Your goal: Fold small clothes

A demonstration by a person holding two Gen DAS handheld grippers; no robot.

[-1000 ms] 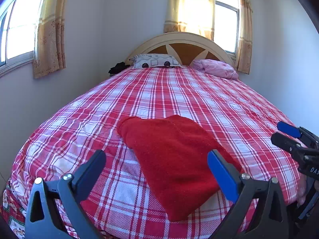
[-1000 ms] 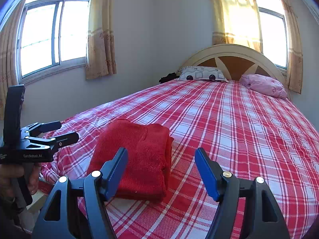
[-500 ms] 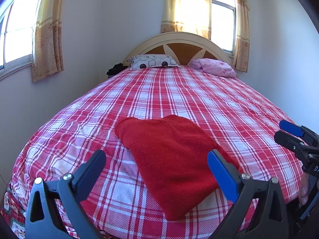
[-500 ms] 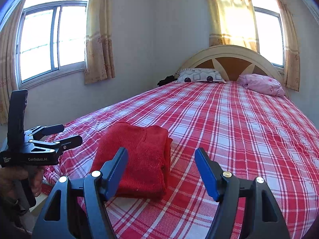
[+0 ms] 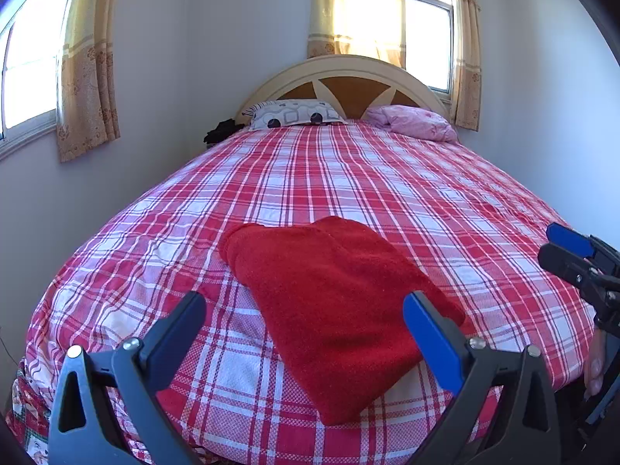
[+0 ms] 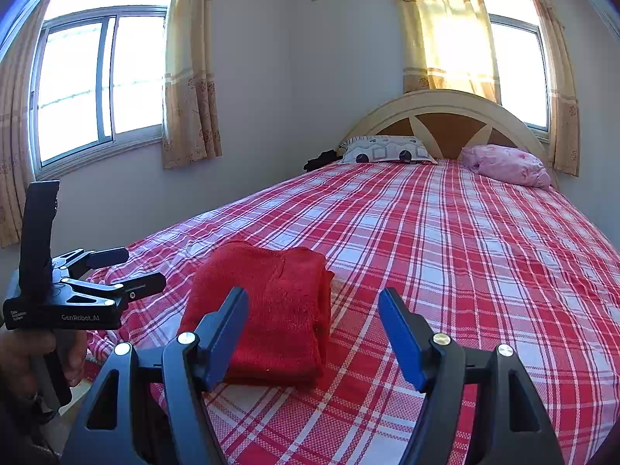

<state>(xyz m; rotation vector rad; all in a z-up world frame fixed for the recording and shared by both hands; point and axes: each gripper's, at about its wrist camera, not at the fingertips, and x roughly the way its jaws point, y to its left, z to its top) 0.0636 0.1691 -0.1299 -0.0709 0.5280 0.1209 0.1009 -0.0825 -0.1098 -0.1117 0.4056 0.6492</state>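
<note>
2 pillows (image 5: 295,113) lie against the headboard (image 5: 348,77) of the plaid bed (image 5: 348,178).

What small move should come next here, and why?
Probably draw both tools back from the bed and end the fold. The red garment already lies as a compact folded stack on the plaid bedspread, its layered edge visible in the right view. The left tool and right tool both stand open and empty, touching nothing.

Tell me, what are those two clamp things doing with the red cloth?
Left gripper open, right gripper open, both empty. Red garment lies folded on the plaid bed, untouched. Nothing in the way.
</note>
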